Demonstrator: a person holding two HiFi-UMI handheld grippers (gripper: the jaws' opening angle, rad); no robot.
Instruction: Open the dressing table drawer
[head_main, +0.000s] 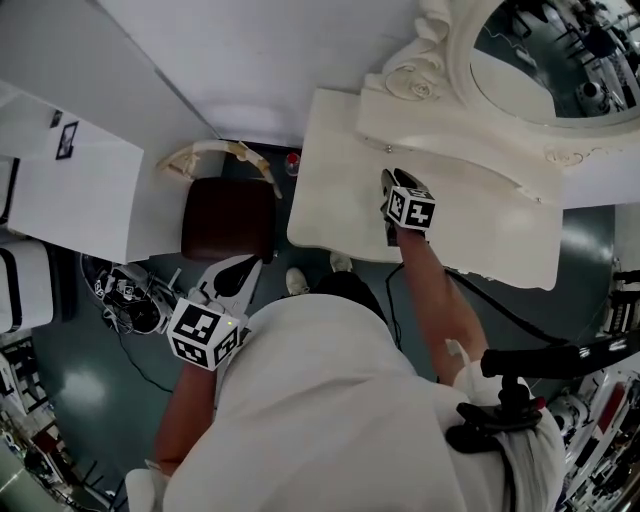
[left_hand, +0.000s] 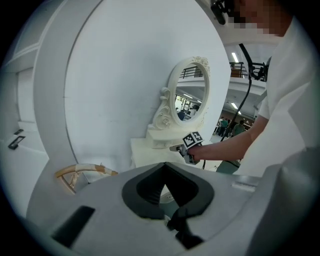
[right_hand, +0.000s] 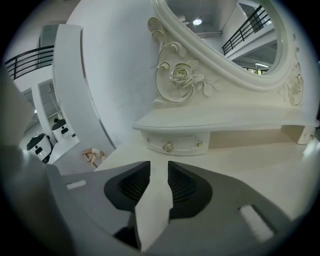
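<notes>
The glossy cream desk (head_main: 330, 150) carries an oval mirror (right_hand: 235, 35) in a carved rose frame. Its small curved drawer (right_hand: 180, 144), shut, with two brassy knobs (right_hand: 168, 146), lies just ahead of the right gripper (right_hand: 159, 167), whose ribbed fingers stand apart and empty. The left gripper (left_hand: 164, 167) has its fingers together.

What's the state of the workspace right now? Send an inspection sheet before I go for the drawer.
Surface: cream tabletop, bare.
Job's things: drawer below the mirror, closed, two knobs showing.
Clutter: nothing seen.
Tongs: right tongs open, empty, pointed at the drawer, not touching it; left tongs shut, empty, near the stool.
Cables: black cable past the tabletop's front edge.
Surroundings: oval mirror, dark-seated stool, white wall.
</notes>
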